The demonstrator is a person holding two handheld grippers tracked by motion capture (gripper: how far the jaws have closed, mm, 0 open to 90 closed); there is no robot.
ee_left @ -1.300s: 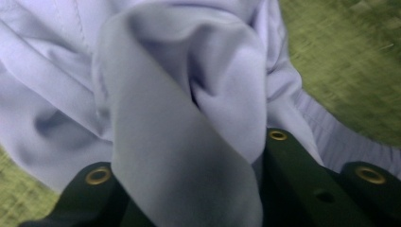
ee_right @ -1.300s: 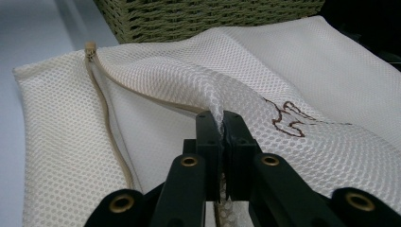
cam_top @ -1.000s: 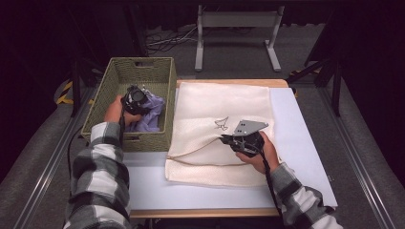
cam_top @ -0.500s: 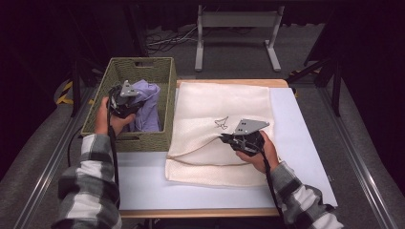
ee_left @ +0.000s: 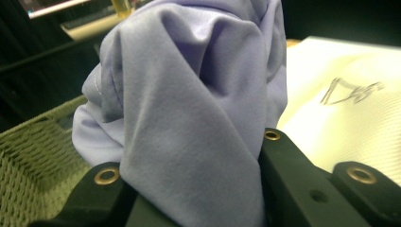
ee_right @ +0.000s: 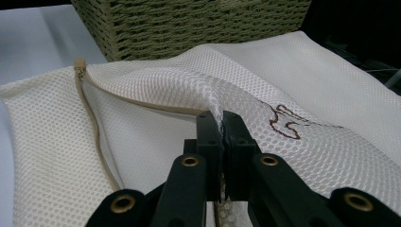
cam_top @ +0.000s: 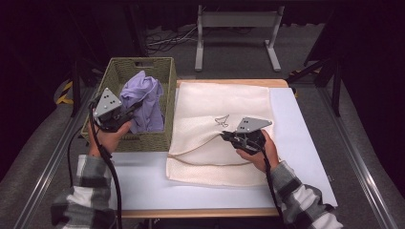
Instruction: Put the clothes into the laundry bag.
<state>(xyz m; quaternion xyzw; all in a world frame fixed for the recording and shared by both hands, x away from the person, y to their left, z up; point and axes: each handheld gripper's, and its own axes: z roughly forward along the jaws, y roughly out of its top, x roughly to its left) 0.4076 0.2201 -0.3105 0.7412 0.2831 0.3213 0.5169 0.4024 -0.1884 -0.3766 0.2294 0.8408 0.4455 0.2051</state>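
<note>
A lilac cloth [cam_top: 143,98] hangs bunched above the green woven basket [cam_top: 157,64], with my left gripper [cam_top: 128,110] shut on it. In the left gripper view the cloth [ee_left: 198,109] fills the space between the black jaws. A cream mesh laundry bag [cam_top: 224,102] lies flat on the white table, a small dark emblem [cam_top: 221,119] on its top. My right gripper [cam_top: 225,137] is shut on the upper layer of the bag at its zip edge and holds it lifted. In the right gripper view the mesh [ee_right: 222,101] is pinched between the jaws, and the tan zip [ee_right: 92,127] curves to the left.
The basket [ee_right: 189,23] stands right beside the bag's left edge. The white table top [cam_top: 305,138] extends to the right of the bag and along the front. A metal stand [cam_top: 236,28] is on the floor beyond the table. Rails run along both table sides.
My left gripper has lifted the lilac cloth out of the basket and drawn it back toward the left front corner. The right gripper has kept its hold on the bag.
</note>
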